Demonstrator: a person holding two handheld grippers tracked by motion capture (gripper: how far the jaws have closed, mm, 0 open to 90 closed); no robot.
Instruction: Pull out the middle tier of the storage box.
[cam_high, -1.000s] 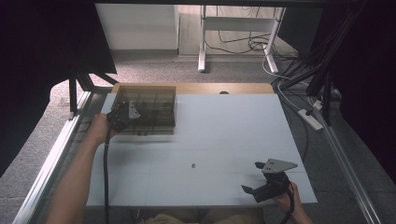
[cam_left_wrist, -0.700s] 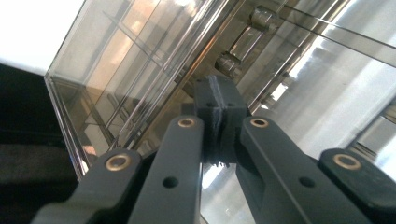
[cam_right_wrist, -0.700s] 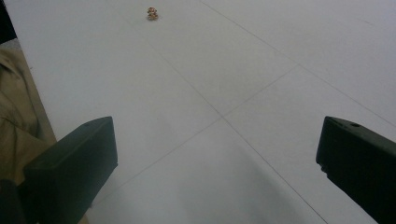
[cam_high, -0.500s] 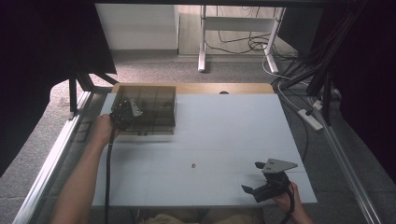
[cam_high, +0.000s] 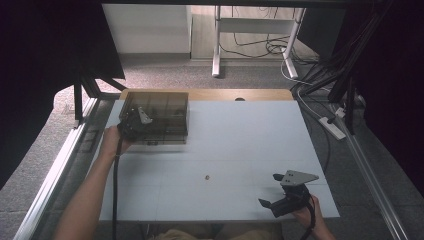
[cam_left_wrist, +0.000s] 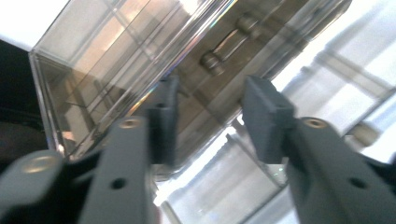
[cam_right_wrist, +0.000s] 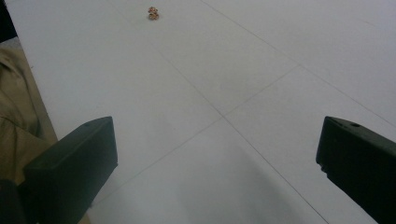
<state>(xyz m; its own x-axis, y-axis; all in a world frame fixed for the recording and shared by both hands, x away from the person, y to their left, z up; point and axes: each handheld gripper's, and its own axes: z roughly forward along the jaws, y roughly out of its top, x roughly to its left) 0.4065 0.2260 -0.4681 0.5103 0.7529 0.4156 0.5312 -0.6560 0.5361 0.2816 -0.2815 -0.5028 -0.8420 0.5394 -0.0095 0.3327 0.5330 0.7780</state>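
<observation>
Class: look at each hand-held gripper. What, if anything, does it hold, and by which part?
Nothing is held. The left hand-held gripper has just been opening at the clear compartment box; the right hand-held gripper is open over the bare table.

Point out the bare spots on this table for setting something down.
The white table is bare from the smoky transparent plastic compartment box rightward to its right edge, and across the near left. Crowded: the far-left corner with the box and the left hand-held gripper. A tiny brown speck lies mid-front.

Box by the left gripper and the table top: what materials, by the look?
Box: likely clear smoke-tinted rigid plastic, glossy; inner dividers show through its walls and edges catch highlights in the left gripper view. Table top: matte white panels, maybe laminate or painted board; thin seam lines, no glare.
</observation>
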